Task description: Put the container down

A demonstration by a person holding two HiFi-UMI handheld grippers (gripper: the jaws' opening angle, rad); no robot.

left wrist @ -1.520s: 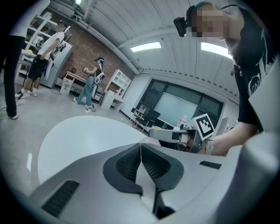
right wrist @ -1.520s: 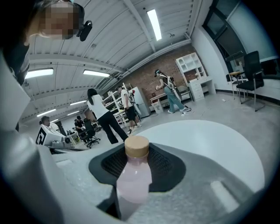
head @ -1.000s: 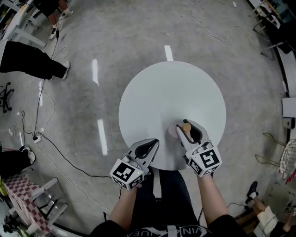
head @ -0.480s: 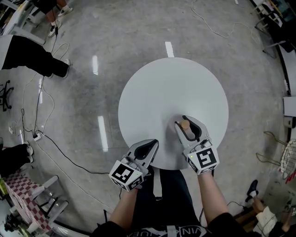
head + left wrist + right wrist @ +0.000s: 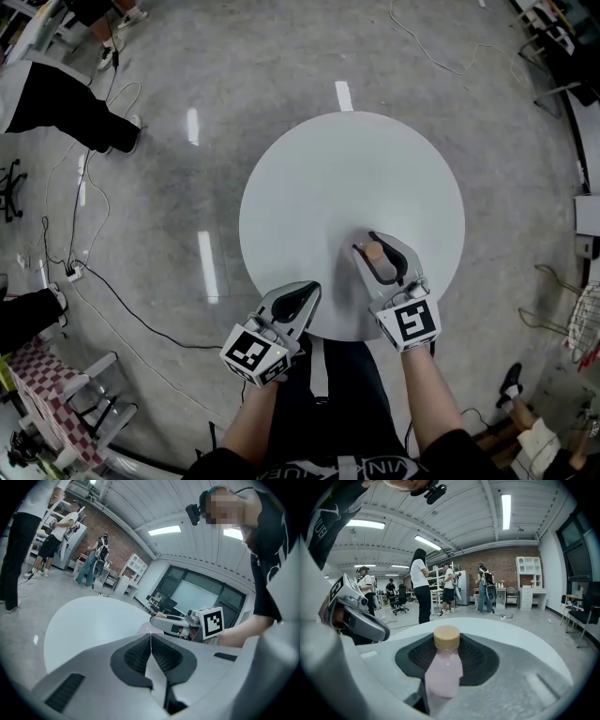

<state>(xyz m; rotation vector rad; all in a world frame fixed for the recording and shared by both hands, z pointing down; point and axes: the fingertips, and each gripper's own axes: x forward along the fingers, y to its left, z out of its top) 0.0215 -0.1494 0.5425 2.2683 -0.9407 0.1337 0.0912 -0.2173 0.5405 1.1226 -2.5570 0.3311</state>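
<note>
A small pink bottle with a tan cap stands upright between the dark pads of my right gripper, which is shut on it. Its base is hidden by the gripper's body. From the head view the bottle and right gripper are over the near right part of the round white table; whether the bottle touches the top I cannot tell. My left gripper is at the table's near edge, jaws shut with nothing in them. It looks across at the right gripper.
The table stands on a grey floor with cables trailing at the left. A person's dark legs are at the upper left and a chair with a checked cloth at the lower left. More people and shelves stand beyond the table.
My right gripper has rolled a little with the bottle in it, so its marker cube sits squarer to the head view. The left gripper has kept still.
</note>
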